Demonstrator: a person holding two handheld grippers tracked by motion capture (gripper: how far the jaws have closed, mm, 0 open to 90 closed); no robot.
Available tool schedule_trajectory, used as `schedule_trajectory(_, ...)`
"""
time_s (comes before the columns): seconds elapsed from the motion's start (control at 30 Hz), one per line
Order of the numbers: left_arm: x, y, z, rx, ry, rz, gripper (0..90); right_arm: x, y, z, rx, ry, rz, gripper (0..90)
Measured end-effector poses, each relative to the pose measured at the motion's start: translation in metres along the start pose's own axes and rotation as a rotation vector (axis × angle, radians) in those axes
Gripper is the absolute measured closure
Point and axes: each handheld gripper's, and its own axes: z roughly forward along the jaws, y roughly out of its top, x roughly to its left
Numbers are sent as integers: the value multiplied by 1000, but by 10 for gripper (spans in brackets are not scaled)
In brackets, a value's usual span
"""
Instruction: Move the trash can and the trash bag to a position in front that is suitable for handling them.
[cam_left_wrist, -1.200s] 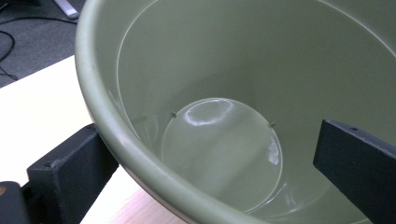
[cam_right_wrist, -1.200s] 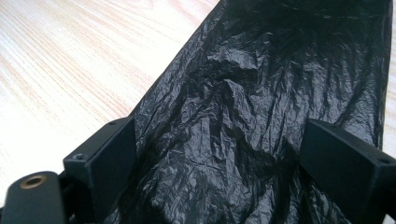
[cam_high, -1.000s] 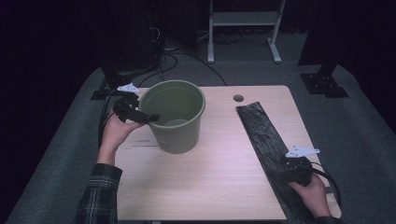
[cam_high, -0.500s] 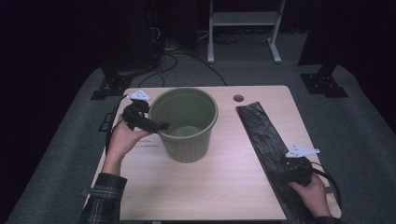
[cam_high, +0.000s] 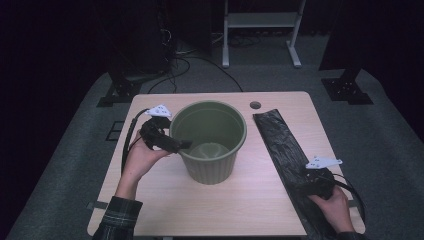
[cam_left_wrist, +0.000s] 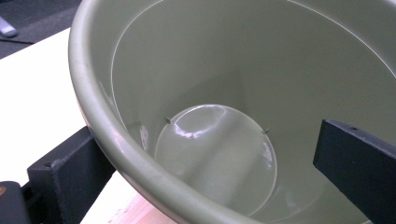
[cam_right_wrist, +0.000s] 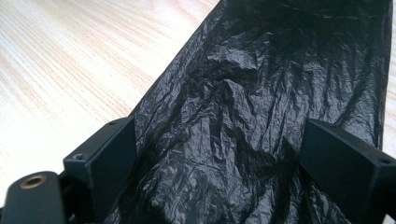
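An empty olive-green plastic bucket (cam_high: 210, 167) stands upright on the wooden table (cam_high: 250, 205), left of centre. My left gripper (cam_high: 180, 145) is open and straddles the bucket's left rim. In the left gripper view (cam_left_wrist: 210, 154) one jaw sits outside against the bucket wall (cam_left_wrist: 107, 135) and the other hangs inside, away from the wall. A flat, folded black plastic bag (cam_high: 280, 142) lies lengthwise along the table's right side. My right gripper (cam_high: 304, 176) rests low over its near end. Its jaws (cam_right_wrist: 219, 140) are open on either side of the crinkled bag (cam_right_wrist: 243, 102).
A small round cable hole (cam_high: 255, 105) sits near the table's far edge. Bare tabletop lies between bucket and bag and in front of the bucket. Beyond the table are grey carpet, black stand feet (cam_high: 120, 92) and a white frame (cam_high: 260, 30).
The bucket has slid right toward the table's middle and a little nearer, with my left gripper moving along on its rim. The right gripper and the bag have stayed put.
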Motion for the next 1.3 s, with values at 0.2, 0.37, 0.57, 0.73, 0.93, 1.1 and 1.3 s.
schedule_trajectory(0.2, -15, 0, 5, -4, -30, 9, 0, 0, 0, 0, 0, 0, 0, 100)
schedule_trajectory(0.37, -29, -1, 6, -9, -39, 18, 0, 0, 0, 0, 0, 0, 0, 100)
schedule_trajectory(0.57, -46, -3, 8, -14, -58, 33, 0, 0, 0, 0, 0, 0, 0, 100)
schedule_trajectory(0.73, -64, -4, 13, -33, -89, 41, 0, 0, 0, 0, 0, 0, 0, 100)
schedule_trajectory(0.93, -80, -2, 18, -23, -99, 53, 0, 0, 0, 0, 0, 0, 0, 100)
schedule_trajectory(1.1, -93, 1, 24, -25, -120, 61, 0, 0, 0, 0, 0, 0, -1, 100)
schedule_trajectory(1.3, -85, 5, 20, -68, -120, 48, 0, 0, 0, 0, 0, 2, -3, 99)
